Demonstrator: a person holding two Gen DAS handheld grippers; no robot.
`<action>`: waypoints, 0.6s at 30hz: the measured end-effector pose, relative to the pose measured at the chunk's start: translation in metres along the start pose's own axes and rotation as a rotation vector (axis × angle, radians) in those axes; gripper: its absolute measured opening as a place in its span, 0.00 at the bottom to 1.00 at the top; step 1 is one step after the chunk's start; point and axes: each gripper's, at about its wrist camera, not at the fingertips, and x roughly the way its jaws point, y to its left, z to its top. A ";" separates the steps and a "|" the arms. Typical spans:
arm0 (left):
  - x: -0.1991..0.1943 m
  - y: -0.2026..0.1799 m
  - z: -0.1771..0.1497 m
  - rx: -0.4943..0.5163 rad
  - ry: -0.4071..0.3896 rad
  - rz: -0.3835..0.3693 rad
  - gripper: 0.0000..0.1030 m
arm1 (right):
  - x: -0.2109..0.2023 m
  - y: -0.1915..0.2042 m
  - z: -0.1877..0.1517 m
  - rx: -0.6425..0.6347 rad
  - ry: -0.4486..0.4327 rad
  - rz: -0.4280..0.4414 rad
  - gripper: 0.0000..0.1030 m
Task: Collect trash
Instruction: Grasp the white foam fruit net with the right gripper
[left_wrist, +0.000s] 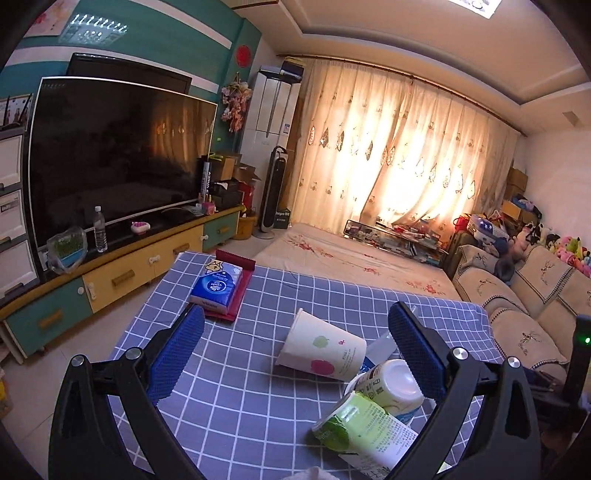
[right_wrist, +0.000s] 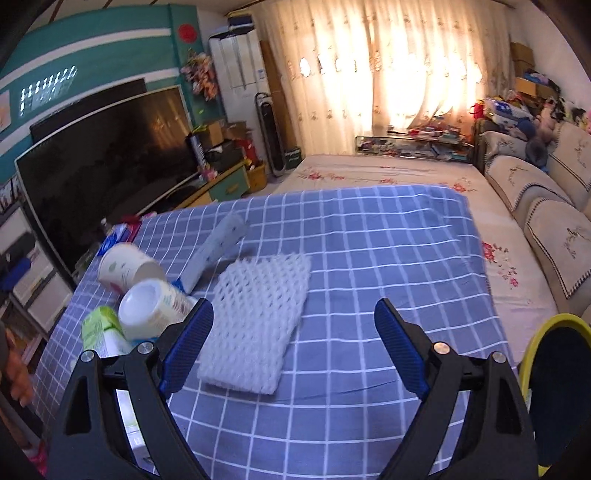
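Both grippers empty, fingers spread wide: left gripper (left_wrist: 295, 350) over the trash cluster, right gripper (right_wrist: 293, 349) over the white foam net (right_wrist: 255, 325). Trash lies on the checked surface (right_wrist: 369, 258): paper cup (left_wrist: 321, 345) on its side, white bottle (left_wrist: 391, 384) and green carton (left_wrist: 364, 435) leaning together, a clear wrapper (right_wrist: 221, 251) behind them. Risks, as judged: cup and bottle are round and lying down, so a finger nudging one side would likely roll it off toward the edge; carton and bottle touch, so closing on one may drag or tip the other. Foam net is flat and soft, so fingers may pinch cloth along with it. Tissue pack (left_wrist: 218, 286) on its red tray (left_wrist: 236, 291) is probably not trash; keep clear. Yellow-rimmed bin (right_wrist: 554, 387) sits at right, just beside the surface edge.
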 end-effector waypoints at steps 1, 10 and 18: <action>-0.002 0.001 -0.001 -0.003 0.002 0.001 0.95 | 0.005 0.004 -0.001 -0.016 0.016 -0.003 0.82; -0.002 -0.005 -0.006 0.011 0.034 -0.016 0.95 | 0.044 0.029 -0.013 -0.067 0.159 0.010 0.71; -0.002 -0.008 -0.008 0.018 0.041 -0.034 0.95 | 0.039 0.019 -0.013 -0.018 0.169 0.055 0.22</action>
